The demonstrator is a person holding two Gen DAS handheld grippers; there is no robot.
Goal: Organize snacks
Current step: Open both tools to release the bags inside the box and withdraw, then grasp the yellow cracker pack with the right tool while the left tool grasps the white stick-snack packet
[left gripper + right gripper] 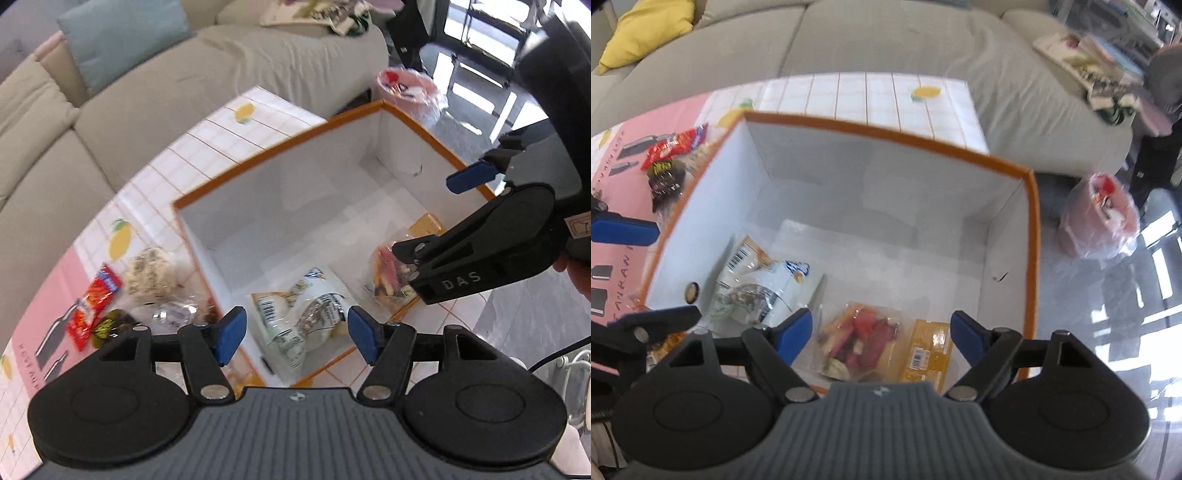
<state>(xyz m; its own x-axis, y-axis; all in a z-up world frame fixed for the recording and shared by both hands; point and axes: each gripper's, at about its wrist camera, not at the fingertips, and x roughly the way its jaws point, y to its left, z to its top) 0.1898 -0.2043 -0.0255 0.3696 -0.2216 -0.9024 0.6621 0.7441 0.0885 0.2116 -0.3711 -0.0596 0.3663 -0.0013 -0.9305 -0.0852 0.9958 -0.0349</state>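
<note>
Snacks are lying in two places. Inside the big white cardboard box with the orange rim [1032,236], three packets are sitting on the floor: a white crinkly bag with a barcode [757,288], a clear bag of red and mixed pieces [864,338], and a flat yellow packet [929,354] just beside it. On the white and pink table cover with lemon pictures [221,136], to the left of the box, more snacks are waiting: a shiny red packet [94,301], a dark packet with yellow print [107,325] touching it, and a clear bag of pale round puffs [149,275].

The left gripper [297,332] is hanging over the near edge of the box with its blue fingers wide apart and nothing between them. The right gripper [881,338] is hovering over the clear and yellow packets, its fingers also spread apart and holding nothing. A grey sofa [886,40] is standing behind the table.
</note>
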